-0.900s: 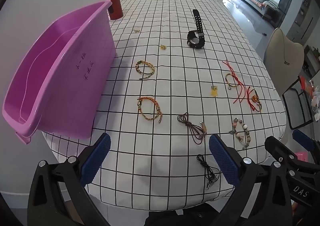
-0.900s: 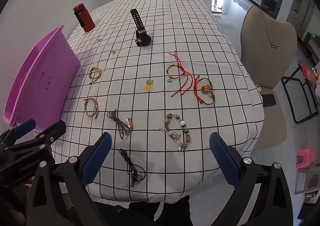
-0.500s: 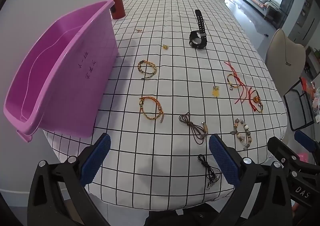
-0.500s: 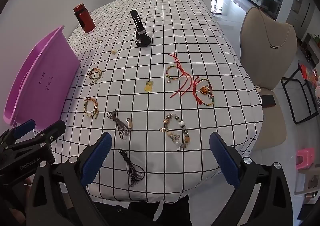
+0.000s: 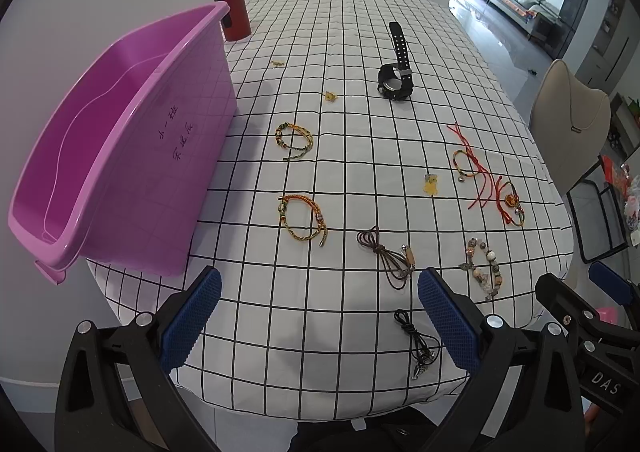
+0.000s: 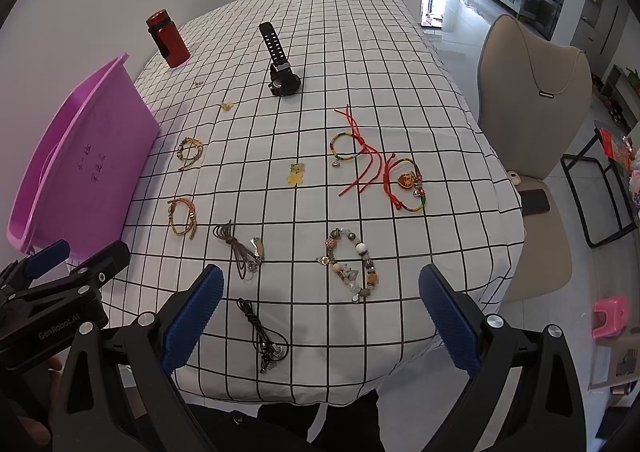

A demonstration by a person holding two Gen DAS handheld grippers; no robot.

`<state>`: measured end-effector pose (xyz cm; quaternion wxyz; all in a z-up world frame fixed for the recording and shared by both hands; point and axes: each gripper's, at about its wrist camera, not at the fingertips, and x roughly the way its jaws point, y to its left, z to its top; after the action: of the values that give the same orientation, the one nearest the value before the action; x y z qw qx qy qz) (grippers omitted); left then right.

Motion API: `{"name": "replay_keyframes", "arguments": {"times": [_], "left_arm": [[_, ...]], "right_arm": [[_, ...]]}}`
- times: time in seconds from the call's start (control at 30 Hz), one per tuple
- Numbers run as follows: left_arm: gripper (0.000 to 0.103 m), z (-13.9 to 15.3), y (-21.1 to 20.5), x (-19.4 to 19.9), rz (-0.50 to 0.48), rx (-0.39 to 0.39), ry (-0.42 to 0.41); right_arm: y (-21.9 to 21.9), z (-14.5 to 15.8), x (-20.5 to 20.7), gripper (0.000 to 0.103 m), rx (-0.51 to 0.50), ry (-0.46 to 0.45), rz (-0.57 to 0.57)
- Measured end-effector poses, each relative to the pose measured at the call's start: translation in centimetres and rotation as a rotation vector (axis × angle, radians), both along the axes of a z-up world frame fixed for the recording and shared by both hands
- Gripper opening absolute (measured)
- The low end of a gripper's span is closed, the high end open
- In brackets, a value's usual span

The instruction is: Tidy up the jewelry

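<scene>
I have both the left gripper (image 5: pixel 318 314) and the right gripper (image 6: pixel 320 312) spread wide and empty above the near edge of the table (image 6: pixel 360 32), with the jewelry scattered flat across the checked cloth and the purple bin (image 5: pixel 120 124) empty at the left of the frame. My worry is the thin black cord necklace (image 6: pixel 264 336) low in the frame: lying flat near the table edge, it could slip between the pads or snag the cloth. The beaded bracelet (image 6: pixel 352 262) could drag too.

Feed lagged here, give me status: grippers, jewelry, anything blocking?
Left gripper and right gripper open, empty, above near table edge. Jewelry all on tablecloth; pink bin holds none. Black cord necklace nearest, nothing blocking.
</scene>
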<state>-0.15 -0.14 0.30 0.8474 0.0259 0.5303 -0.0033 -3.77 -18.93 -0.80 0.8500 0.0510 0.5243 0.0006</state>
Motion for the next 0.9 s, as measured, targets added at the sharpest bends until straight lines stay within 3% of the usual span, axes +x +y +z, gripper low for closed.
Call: {"name": "replay_keyframes", "arguments": {"times": [0.9], "left_arm": [[0.097,0.32,-0.01,-0.23,0.000,-0.001,-0.008]], "right_arm": [[-0.21,0.18,-0.10,0.094,-0.002,-0.006,0.001]]}}
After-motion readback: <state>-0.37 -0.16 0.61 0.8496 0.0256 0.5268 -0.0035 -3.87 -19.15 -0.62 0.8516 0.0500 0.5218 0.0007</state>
